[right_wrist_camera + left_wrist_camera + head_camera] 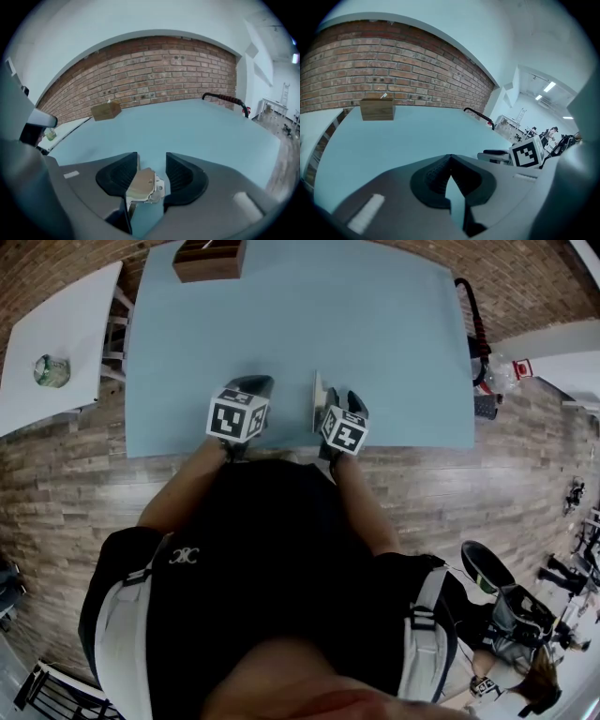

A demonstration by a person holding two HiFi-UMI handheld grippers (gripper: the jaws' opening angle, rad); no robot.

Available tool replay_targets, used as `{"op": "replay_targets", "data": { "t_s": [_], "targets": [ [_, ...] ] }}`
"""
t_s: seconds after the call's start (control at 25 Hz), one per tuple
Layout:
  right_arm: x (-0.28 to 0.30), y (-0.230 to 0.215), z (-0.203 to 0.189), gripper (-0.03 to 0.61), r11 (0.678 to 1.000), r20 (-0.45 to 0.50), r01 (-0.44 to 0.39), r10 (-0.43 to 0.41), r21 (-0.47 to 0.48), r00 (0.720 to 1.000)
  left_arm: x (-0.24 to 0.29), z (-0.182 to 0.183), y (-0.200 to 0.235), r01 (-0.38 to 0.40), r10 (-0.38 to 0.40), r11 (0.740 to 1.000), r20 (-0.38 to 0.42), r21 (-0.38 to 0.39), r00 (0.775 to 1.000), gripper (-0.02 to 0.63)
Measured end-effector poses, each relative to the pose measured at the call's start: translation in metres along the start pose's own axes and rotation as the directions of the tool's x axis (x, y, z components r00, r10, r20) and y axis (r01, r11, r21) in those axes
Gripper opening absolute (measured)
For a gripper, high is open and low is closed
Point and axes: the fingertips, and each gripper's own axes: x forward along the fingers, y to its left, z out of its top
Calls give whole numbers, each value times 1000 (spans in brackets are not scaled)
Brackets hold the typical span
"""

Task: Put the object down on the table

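Box (208, 259) at far edge of table (375, 334); object (317, 401) near front edge; side table (56, 329) left.

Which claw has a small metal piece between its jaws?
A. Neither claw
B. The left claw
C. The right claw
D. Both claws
C: the right gripper view shows the metal piece between the parted jaws of the right claw, while the left claw is shut with nothing in it.
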Motion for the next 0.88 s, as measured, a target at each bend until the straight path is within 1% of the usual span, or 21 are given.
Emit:
{"op": "replay_targets", "data": {
  "t_s": [0.04, 0.12, 0.2, 0.24, 0.36, 0.52, 0.6, 0.76, 0.88],
  "targets": [
    [-3, 1, 7, 187, 1000, 31, -3, 3, 5, 1000, 0, 2, 1, 0, 0, 1000, 4, 0, 1000, 0],
    [-10, 5, 18, 98, 1000, 70, -24, 23, 12, 997, 0, 4, 2, 1, -1, 1000, 13, 1, 1000, 0],
    [-16, 12, 25, 34, 999, 96, -38, 37, 6, 995, 0, 6, 2, 4, -4, 1000, 21, 2, 1000, 0],
    [-20, 16, 27, 15, 999, 107, -45, 45, -2, 993, 0, 6, 3, 5, -5, 1000, 25, 2, 1000, 0],
    [-30, 26, 34, 15, 998, 126, -66, 67, -14, 990, -1, 8, 1, 12, -12, 1000, 32, 4, 999, 0],
    [-46, 24, 51, 14, 997, 151, -72, 73, -11, 986, 2, 15, -11, 27, -28, 1000, 30, 13, 999, 0],
    [-57, 31, 57, 14, 997, 175, -80, 80, -5, 981, 0, 13, -11, 39, -39, 999, 29, 23, 999, 0],
    [-85, 48, 73, 14, 992, 240, -120, 122, -25, 963, -1, 9, -11, 61, -62, 997, 29, 36, 998, 0],
    [-101, 56, 79, 14, 986, 271, -159, 164, -40, 949, 0, 9, -16, 74, -75, 996, 26, 45, 997, 0]
  ]
}}
